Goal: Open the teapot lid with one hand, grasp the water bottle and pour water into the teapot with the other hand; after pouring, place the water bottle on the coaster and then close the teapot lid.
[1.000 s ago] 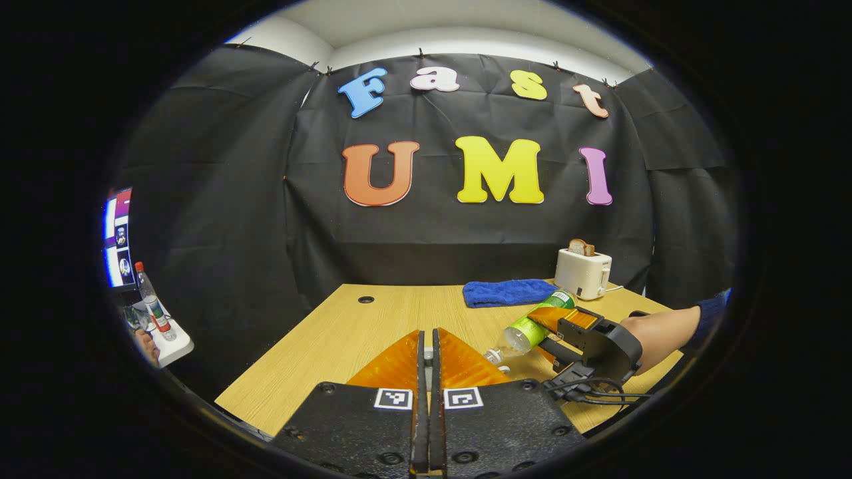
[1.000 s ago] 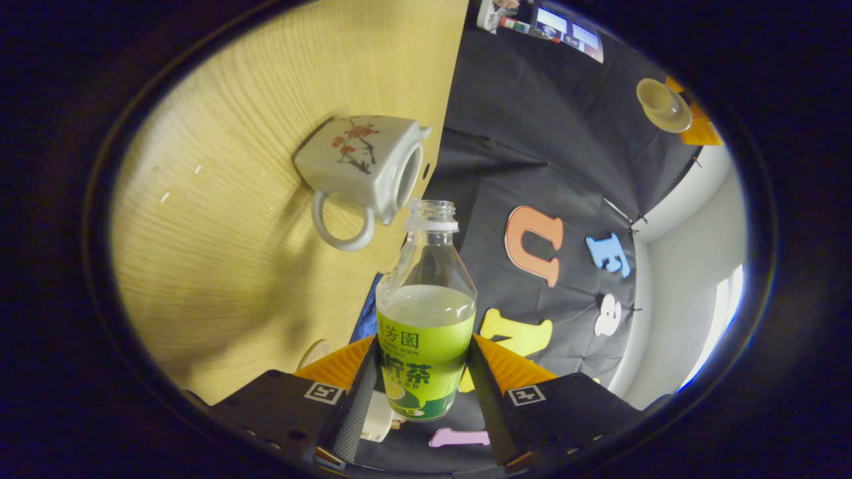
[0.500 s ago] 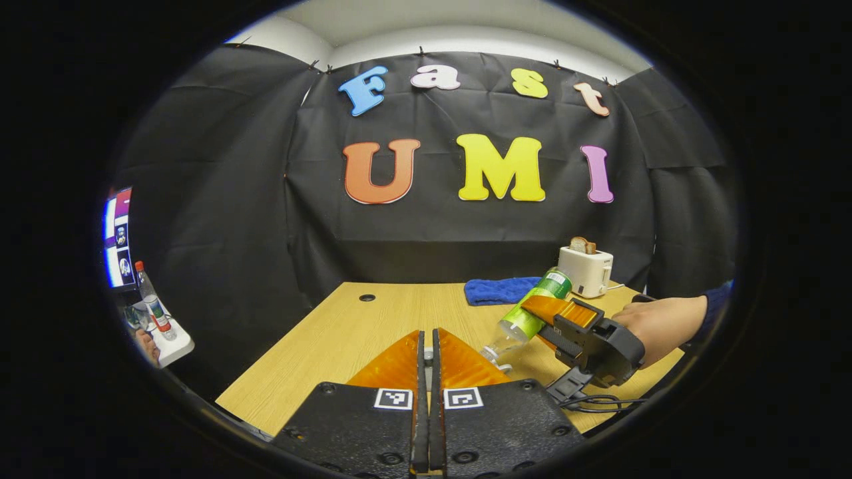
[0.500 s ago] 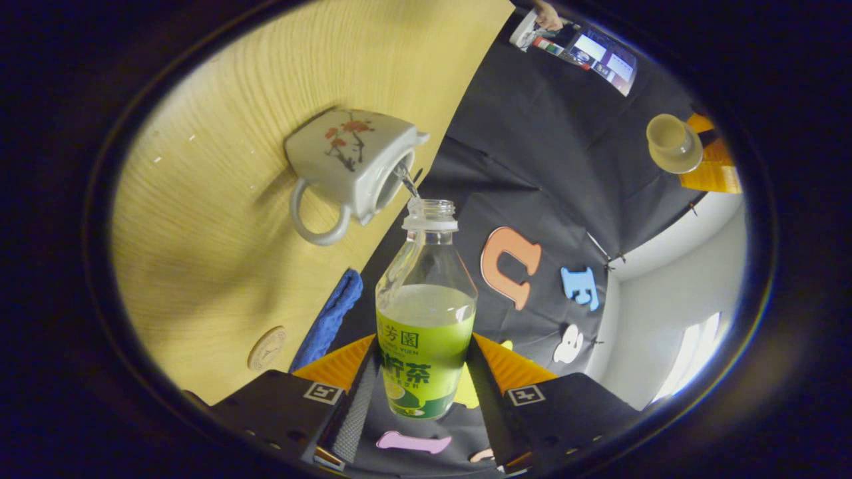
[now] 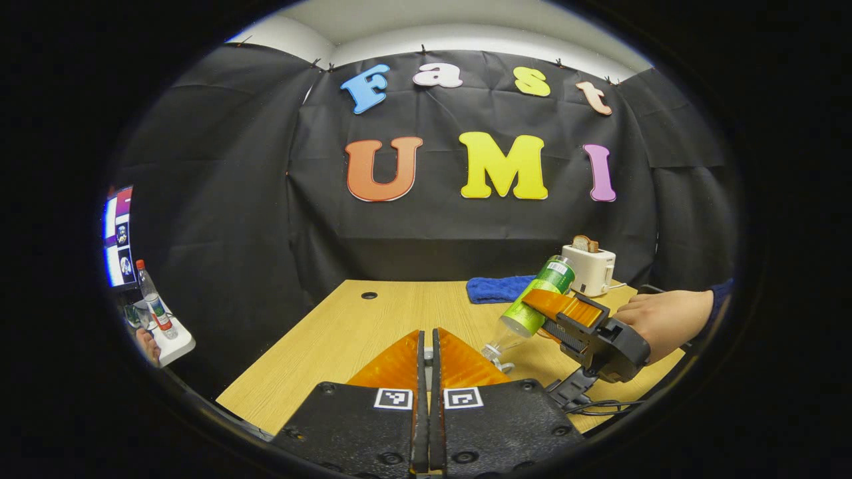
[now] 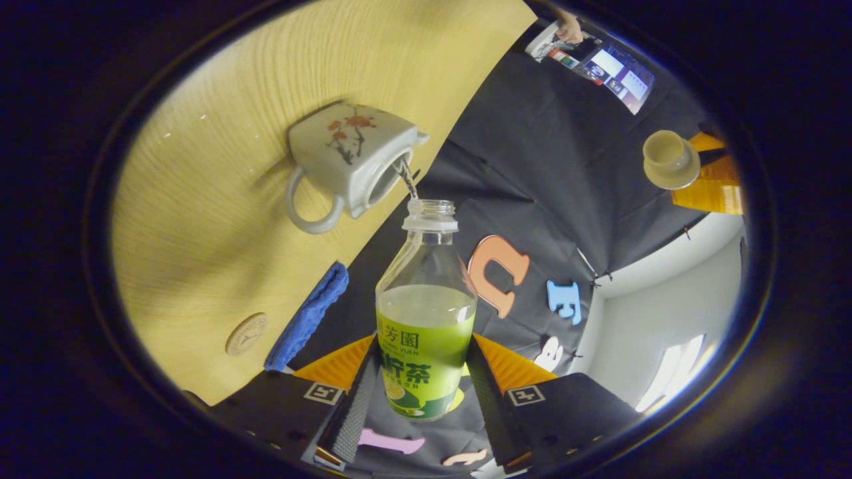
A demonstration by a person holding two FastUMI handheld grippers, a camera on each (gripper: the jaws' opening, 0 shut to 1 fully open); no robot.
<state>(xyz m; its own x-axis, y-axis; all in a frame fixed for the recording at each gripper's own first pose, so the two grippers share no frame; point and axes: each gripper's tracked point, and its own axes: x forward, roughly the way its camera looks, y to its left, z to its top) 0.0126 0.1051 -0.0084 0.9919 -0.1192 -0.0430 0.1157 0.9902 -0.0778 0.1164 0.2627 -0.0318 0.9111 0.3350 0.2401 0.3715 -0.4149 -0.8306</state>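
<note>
My right gripper (image 6: 423, 346) is shut on the green-labelled water bottle (image 6: 426, 326), which is uncapped and tilted mouth-down. A thin stream of water (image 6: 406, 181) runs from its neck into the open white teapot (image 6: 346, 156) with a flower print. In the left gripper view the tipped bottle (image 5: 536, 299) and the right gripper (image 5: 559, 313) sit at the right, held by a hand (image 5: 665, 319). My left gripper (image 5: 429, 336) is shut; the right gripper view shows the teapot lid (image 6: 667, 158) held at its fingertips, off to one side of the pot. A round coaster (image 6: 246, 334) lies on the table.
A folded blue towel (image 5: 496, 289) and a white toaster (image 5: 589, 266) with bread stand at the table's back right. The wooden table (image 5: 346, 332) has a small hole (image 5: 369, 295) near the back. Off its left edge are a screen (image 5: 116, 233) and a small bottle (image 5: 152, 299).
The right gripper has tipped the bottle further and lifted its base, and water now streams into the teapot. The left gripper has stayed still with the lid.
</note>
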